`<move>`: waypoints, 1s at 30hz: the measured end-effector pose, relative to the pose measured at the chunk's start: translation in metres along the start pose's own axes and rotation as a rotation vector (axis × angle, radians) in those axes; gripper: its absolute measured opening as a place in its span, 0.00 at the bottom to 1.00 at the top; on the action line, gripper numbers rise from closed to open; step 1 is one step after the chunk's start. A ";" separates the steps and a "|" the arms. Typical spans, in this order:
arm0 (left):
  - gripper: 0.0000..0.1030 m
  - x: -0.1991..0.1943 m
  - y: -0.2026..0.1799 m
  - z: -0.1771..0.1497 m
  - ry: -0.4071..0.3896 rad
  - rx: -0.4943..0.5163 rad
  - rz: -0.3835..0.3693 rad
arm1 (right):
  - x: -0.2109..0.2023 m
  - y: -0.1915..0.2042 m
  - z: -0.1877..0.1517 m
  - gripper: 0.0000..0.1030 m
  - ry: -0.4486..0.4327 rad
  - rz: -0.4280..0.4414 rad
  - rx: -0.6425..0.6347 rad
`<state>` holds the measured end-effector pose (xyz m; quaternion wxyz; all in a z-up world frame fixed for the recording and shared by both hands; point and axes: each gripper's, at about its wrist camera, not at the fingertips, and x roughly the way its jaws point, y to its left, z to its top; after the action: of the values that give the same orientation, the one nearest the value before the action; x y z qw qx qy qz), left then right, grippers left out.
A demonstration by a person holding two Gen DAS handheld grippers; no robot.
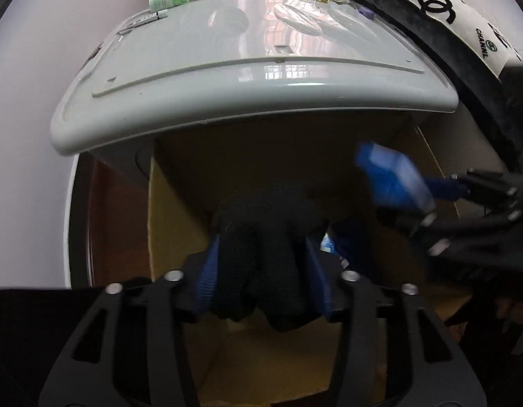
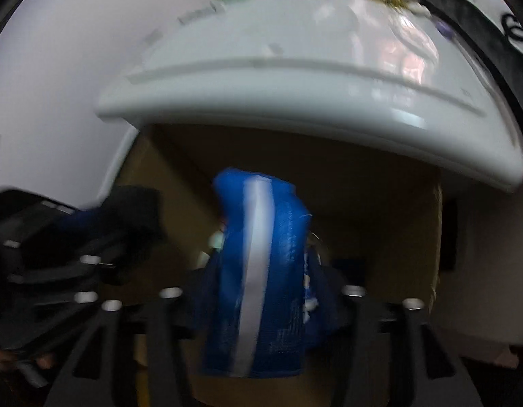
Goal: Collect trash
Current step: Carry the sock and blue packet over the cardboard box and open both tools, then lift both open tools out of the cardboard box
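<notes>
Over the open brown cardboard box point(image 1: 166, 210): left gripper point(image 1: 261, 271) fingers clamped on black knitted cloth point(image 1: 265, 237); right gripper point(image 2: 261, 291) fingers clamped on crumpled blue-and-white packet point(image 2: 258, 271).

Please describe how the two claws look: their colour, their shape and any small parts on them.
Both claws are matte black frames with long cut-out slots and round silver bolt heads. The left claw has blue, ribbed pads on the inner faces of its fingers. The right claw has the same black slotted frame and silver bolts; its pads are mostly hidden. No cables or printed markings show on either.
</notes>
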<state>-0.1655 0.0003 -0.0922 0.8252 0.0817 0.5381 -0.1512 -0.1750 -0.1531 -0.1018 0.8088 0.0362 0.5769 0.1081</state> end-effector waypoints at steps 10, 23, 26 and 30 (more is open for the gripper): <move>0.80 -0.038 -0.007 0.022 -0.143 0.009 0.091 | -0.030 -0.015 0.009 0.93 -0.150 -0.045 0.042; 0.80 -0.051 -0.007 0.040 -0.201 0.003 0.158 | -0.026 -0.019 0.027 0.93 -0.159 0.007 0.058; 0.80 -0.055 -0.007 0.048 -0.215 0.001 0.170 | -0.030 -0.019 0.028 0.93 -0.168 0.016 0.062; 0.80 -0.060 -0.010 0.057 -0.232 -0.002 0.179 | -0.035 -0.022 0.029 0.93 -0.183 0.031 0.073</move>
<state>-0.1422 -0.0163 -0.0137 0.8921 0.1103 0.4298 -0.0849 -0.1560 -0.1806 -0.0637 0.8545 0.0845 0.5034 0.0958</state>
